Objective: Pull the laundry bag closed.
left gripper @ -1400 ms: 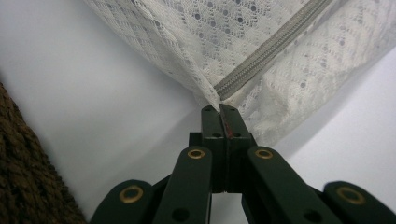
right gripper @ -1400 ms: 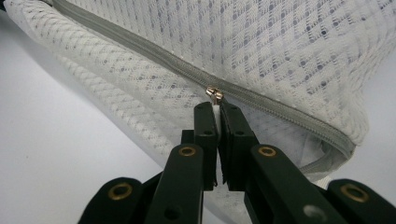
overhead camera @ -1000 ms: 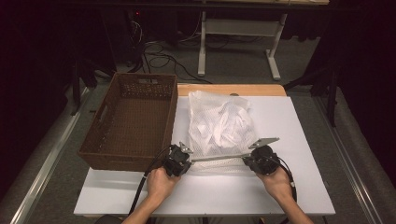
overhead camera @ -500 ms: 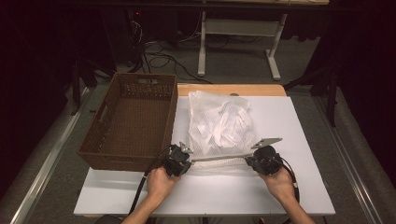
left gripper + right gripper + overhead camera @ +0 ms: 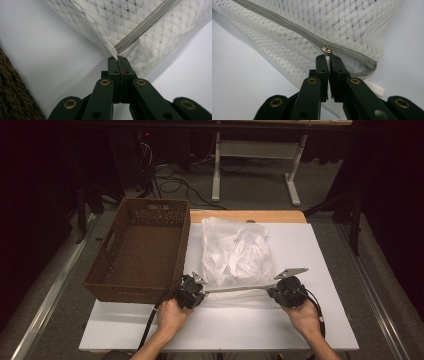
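High view: mesh laundry bag [image 5: 236, 257] lies mid-surface [image 5: 325, 320], just right of wicker basket [image 5: 140, 252]; bare surface along near edge. Left gripper view: left tongs [image 5: 117, 58] clamped on bag corner at zipper [image 5: 145, 25] end. Right gripper view: right tongs [image 5: 327, 57] pinch zipper pull [image 5: 326, 49].

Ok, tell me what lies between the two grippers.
High view: the mesh laundry bag's grey zipper edge, stretched between left gripper and right gripper.
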`<state>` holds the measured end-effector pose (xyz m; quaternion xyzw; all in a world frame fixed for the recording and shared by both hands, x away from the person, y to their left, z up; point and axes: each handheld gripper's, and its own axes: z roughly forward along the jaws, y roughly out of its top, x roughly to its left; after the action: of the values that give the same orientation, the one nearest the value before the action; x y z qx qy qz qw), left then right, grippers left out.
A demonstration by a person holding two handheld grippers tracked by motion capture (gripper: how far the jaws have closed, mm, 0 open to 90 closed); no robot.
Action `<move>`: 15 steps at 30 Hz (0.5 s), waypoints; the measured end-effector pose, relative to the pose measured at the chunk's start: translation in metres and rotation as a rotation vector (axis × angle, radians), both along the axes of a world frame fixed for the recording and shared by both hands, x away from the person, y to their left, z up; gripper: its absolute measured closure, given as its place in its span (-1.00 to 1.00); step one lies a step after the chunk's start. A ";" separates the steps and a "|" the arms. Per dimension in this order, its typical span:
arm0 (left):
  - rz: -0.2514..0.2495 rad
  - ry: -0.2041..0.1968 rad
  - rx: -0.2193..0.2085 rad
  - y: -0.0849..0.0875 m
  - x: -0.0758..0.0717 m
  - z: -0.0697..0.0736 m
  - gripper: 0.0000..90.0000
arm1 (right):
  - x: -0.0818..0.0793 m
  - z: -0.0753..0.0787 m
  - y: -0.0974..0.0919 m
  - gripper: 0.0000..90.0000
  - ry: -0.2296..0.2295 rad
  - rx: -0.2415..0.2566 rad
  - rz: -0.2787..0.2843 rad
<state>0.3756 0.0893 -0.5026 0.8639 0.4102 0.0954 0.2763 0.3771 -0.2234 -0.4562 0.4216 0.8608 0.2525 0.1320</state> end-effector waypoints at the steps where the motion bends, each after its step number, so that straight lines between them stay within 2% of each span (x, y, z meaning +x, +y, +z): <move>1: 0.001 -0.001 -0.001 0.000 0.000 0.000 1.00 | 0.000 0.000 -0.001 0.94 -0.001 0.002 -0.004; 15: 0.001 0.002 0.001 0.000 0.000 0.000 1.00 | -0.003 -0.002 -0.020 0.94 -0.004 0.016 -0.045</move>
<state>0.3756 0.0894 -0.5025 0.8638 0.4111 0.0948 0.2753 0.3743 -0.2431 -0.4586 0.4415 0.8488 0.2571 0.1358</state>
